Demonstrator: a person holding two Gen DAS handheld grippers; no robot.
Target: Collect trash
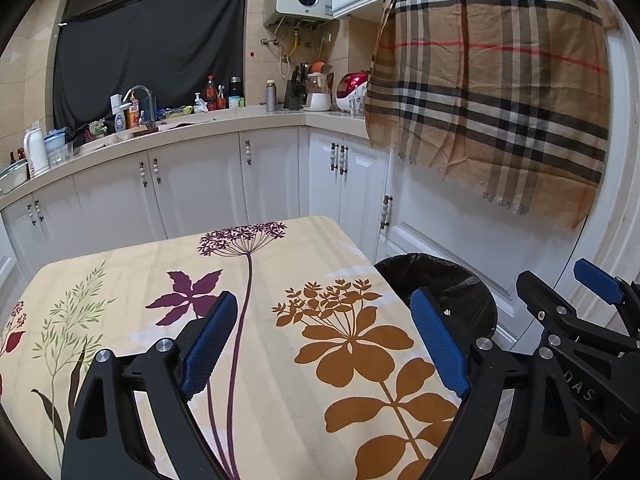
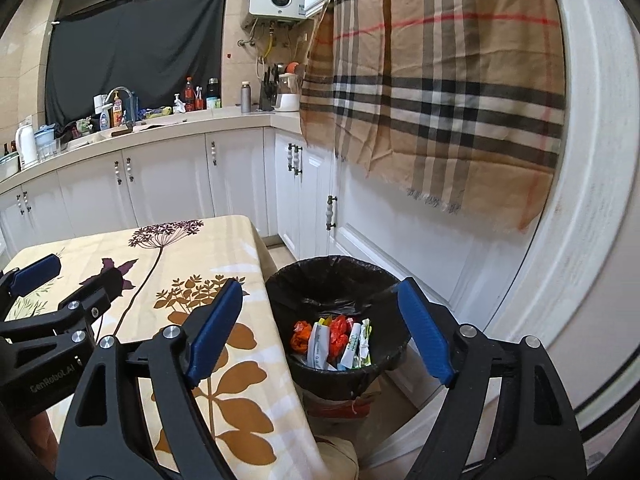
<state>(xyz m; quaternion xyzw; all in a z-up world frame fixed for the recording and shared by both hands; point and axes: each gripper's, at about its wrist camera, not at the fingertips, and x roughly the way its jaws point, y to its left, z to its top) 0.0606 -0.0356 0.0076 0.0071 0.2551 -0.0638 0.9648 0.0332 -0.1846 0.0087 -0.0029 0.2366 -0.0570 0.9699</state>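
A black-bagged trash bin (image 2: 280,280) stands on the floor beside the table's right edge. Inside it lie crumpled wrappers (image 2: 340,340), orange, white and green. My right gripper (image 2: 320,284) hovers above the bin, open, with nothing between its blue pads. My left gripper (image 1: 323,296) is open over the flowered tablecloth (image 1: 280,272), also with nothing in it. The bin's rim (image 1: 452,280) shows behind its right finger. Each gripper appears in the other's view: the right gripper (image 1: 560,284) at the far right, the left gripper (image 2: 80,270) at the far left. No trash shows on the cloth.
White cabinets (image 2: 168,188) run along the back under a counter (image 1: 192,128) crowded with bottles and appliances. A plaid cloth (image 2: 440,100) hangs over the white door on the right, close to the bin. A reddish object (image 2: 344,404) sits under the bin.
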